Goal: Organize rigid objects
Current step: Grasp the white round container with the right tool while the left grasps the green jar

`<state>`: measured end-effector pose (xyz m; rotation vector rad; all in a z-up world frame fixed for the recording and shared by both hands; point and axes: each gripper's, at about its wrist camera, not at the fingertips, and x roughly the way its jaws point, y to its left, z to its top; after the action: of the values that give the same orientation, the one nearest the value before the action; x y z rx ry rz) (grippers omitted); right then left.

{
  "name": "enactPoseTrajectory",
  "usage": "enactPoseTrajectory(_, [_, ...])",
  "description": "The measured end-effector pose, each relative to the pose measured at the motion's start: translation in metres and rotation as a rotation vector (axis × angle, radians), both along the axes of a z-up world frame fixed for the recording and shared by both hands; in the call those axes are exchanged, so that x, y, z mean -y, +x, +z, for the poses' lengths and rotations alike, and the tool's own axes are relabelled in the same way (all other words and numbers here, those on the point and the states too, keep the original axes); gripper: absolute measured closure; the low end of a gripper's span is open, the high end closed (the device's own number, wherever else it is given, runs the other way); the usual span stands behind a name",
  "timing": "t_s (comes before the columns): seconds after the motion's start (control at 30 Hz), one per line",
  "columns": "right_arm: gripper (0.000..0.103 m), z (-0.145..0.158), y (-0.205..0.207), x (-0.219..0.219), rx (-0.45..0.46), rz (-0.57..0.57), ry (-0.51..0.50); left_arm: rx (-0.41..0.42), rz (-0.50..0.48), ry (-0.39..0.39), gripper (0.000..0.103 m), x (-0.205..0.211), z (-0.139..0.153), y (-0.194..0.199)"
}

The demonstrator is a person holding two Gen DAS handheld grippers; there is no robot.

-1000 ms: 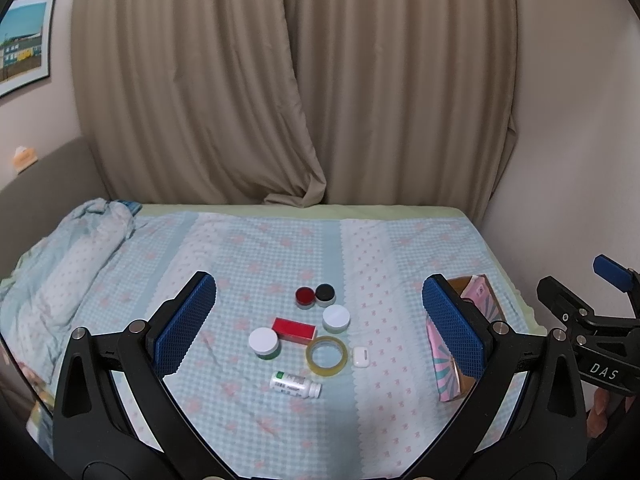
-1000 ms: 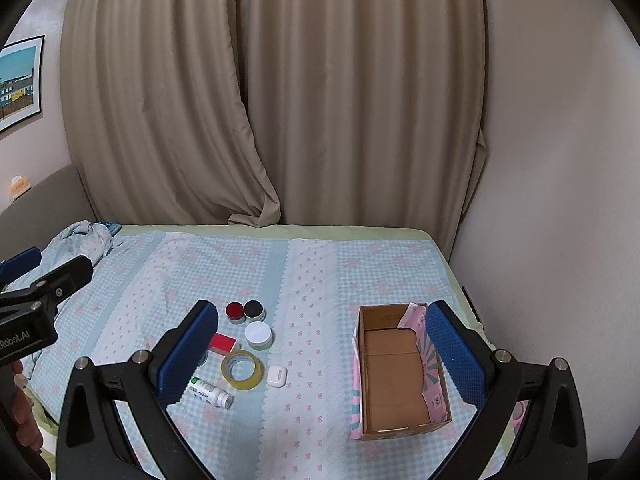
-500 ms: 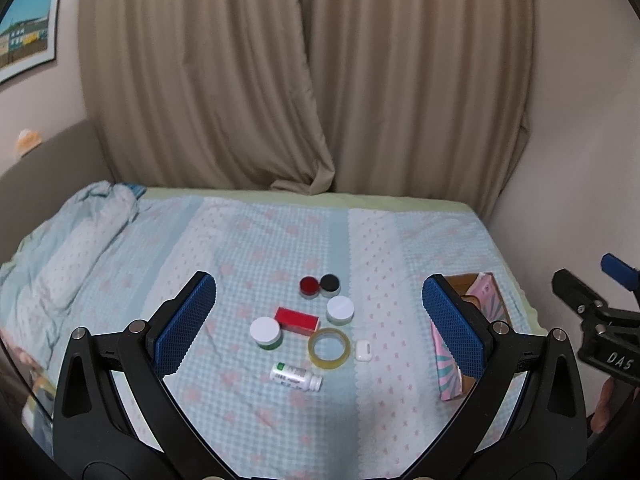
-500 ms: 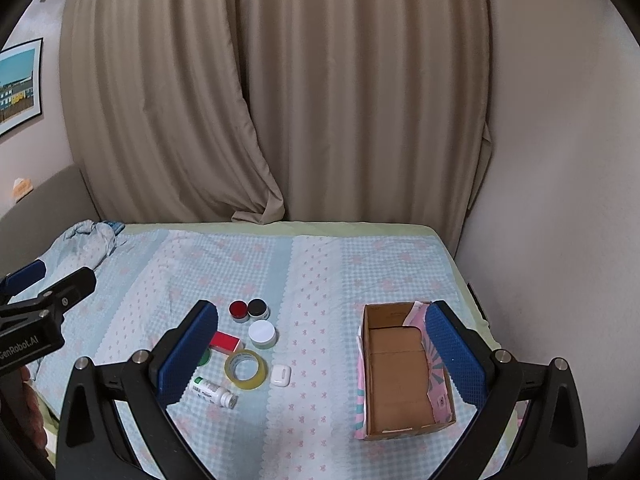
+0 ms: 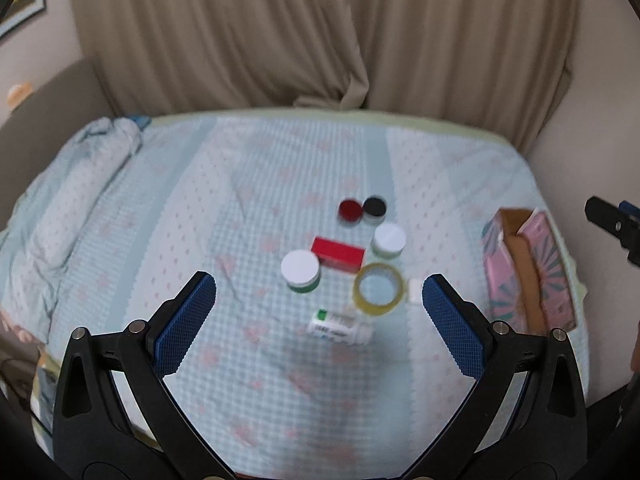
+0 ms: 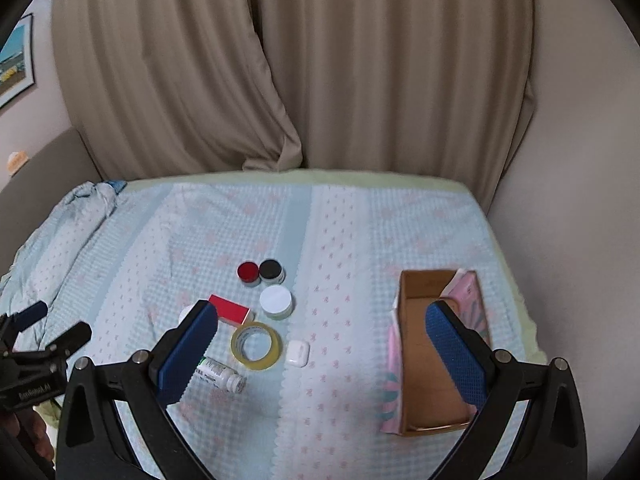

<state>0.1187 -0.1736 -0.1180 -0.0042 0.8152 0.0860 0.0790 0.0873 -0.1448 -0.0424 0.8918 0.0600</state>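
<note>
- Rigid objects, among them a tape roll [image 6: 256,345], a red box [image 6: 230,308] and a white-lidded jar [image 6: 275,300], are clustered mid-bed [image 6: 352,240].
- A cardboard box [image 6: 430,364] is seen well apart, rightward.
- Left tool [image 5: 319,322] and right tool [image 6: 320,350] are held spread wide, empty.

Four jars [image 6: 275,300] (perhaps), one bottle [image 6: 219,374], one box [image 6: 434,350]

A pale blue sheet [image 6: 340,216] is dotted with pink. The box [image 6: 434,364] is brown inside — pink-patterned outside. Curtains [image 6: 280,60] — beige.
</note>
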Motion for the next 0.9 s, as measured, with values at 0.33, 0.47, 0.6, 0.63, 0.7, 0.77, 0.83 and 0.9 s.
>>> enactPoseTrajectory(0.33, [0.000, -0.107, 0.084, -0.060, -0.238, -0.063, 0.003, -0.206, -0.131, -0.003, 0.001, -0.053, -0.129, 0.089])
enactPoseTrajectory(0.47, [0.000, -0.158, 0.122, -0.077, -0.334, -0.104, 0.066, -0.268, -0.191, 0.025, 0.001, -0.059, -0.180, 0.119])
enactPoseTrajectory(0.6, [0.000, -0.203, 0.154, -0.090, -0.421, -0.136, 0.075, -0.322, -0.221, 0.026, 0.001, -0.060, -0.220, 0.140])
enactPoseTrajectory(0.63, [0.000, -0.216, 0.164, -0.093, -0.443, -0.142, 0.081, -0.337, -0.229, 0.018, 0.001, -0.058, -0.232, 0.144])
enactPoseTrajectory(0.7, [0.000, -0.232, 0.175, -0.100, -0.467, -0.139, 0.079, -0.355, -0.244, 0.016, 0.001, -0.055, -0.250, 0.150])
enactPoseTrajectory(0.77, [0.000, -0.252, 0.189, -0.105, -0.498, -0.142, 0.065, -0.370, -0.253, 0.020, 0.001, -0.052, -0.269, 0.158])
enactPoseTrajectory(0.83, [0.000, -0.274, 0.205, -0.108, -0.528, -0.150, 0.068, -0.381, -0.252, 0.011, 0.002, -0.051, -0.283, 0.165])
enactPoseTrajectory(0.9, [0.000, -0.292, 0.217, -0.110, -0.552, -0.170, 0.069, -0.396, -0.253, 0.002, 0.005, -0.049, -0.298, 0.172])
